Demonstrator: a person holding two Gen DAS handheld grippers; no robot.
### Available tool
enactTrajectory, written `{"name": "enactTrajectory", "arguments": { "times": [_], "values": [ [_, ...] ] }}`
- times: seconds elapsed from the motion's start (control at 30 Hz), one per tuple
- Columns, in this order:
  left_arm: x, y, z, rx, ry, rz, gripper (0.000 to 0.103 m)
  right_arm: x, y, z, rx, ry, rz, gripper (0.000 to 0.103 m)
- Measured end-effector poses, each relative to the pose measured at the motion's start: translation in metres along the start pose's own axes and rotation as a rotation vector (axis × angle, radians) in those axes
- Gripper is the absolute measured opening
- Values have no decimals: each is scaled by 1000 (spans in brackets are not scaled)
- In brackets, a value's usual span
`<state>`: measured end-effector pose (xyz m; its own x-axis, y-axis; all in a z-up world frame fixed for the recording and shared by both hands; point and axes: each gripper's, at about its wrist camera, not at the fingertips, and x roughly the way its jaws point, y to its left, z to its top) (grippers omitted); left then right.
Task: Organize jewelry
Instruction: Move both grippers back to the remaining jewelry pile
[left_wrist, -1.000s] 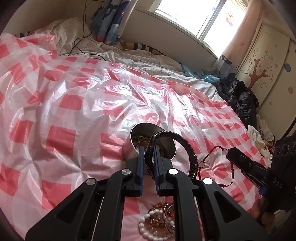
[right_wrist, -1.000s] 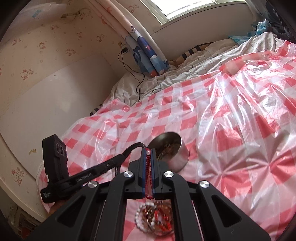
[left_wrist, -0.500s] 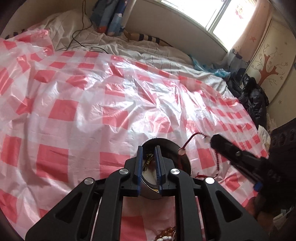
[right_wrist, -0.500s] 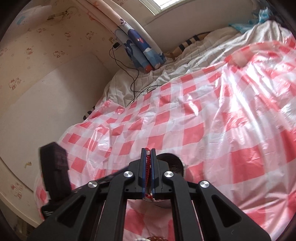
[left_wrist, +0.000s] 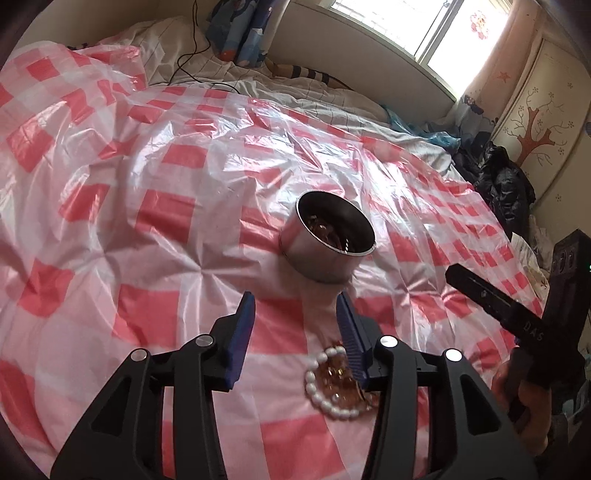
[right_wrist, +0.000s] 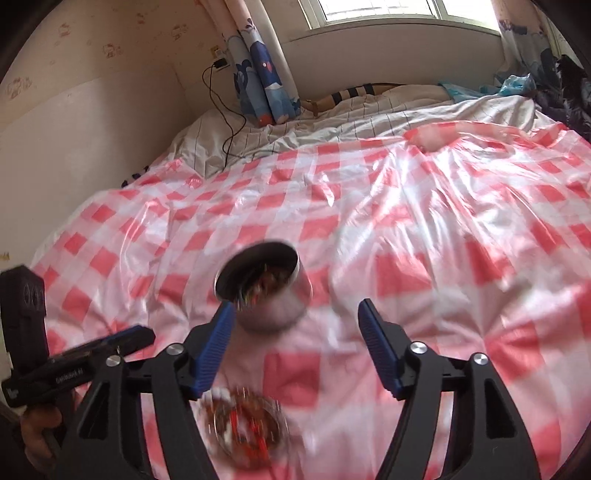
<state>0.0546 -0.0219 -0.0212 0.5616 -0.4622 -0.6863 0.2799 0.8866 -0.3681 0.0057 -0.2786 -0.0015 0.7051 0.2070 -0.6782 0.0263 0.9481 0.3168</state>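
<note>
Both tools newly parted, jewelry pile (right_wrist: 242, 430) blurred

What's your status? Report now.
Left gripper and right gripper: jaws just opened, empty. Metal cup holds jewelry; pearl bracelet pile remains. Nothing blocking.

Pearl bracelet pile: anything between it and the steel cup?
Nothing visible. Only bare checkered plastic sheet lies between the pearl bracelet pile and the steel cup. The open left tool hovers above that gap, holding nothing.

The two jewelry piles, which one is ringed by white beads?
The loose heap lying on the checkered sheet beneath the left gripper. The other pile sits inside the steel cup.
</note>
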Motion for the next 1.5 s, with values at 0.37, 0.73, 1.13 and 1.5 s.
{"name": "enactTrajectory", "arguments": {
  "times": [0.37, 0.73, 1.13, 1.5],
  "values": [
    [3, -17, -36, 51, 37, 36, 55, -22, 20, -55, -50, 0, -56, 79],
    [18, -13, -33, 34, 69, 53, 59, -6, 30, -61, -81, 31, -44, 83],
    [26, -15, -36, 45, 90, 69, 62, -7, 30, -59, -81, 24, -49, 83],
    [27, -11, -37, 39, 95, 72, 65, -3, 30, -62, -85, 30, -64, 83]
  ]
}}
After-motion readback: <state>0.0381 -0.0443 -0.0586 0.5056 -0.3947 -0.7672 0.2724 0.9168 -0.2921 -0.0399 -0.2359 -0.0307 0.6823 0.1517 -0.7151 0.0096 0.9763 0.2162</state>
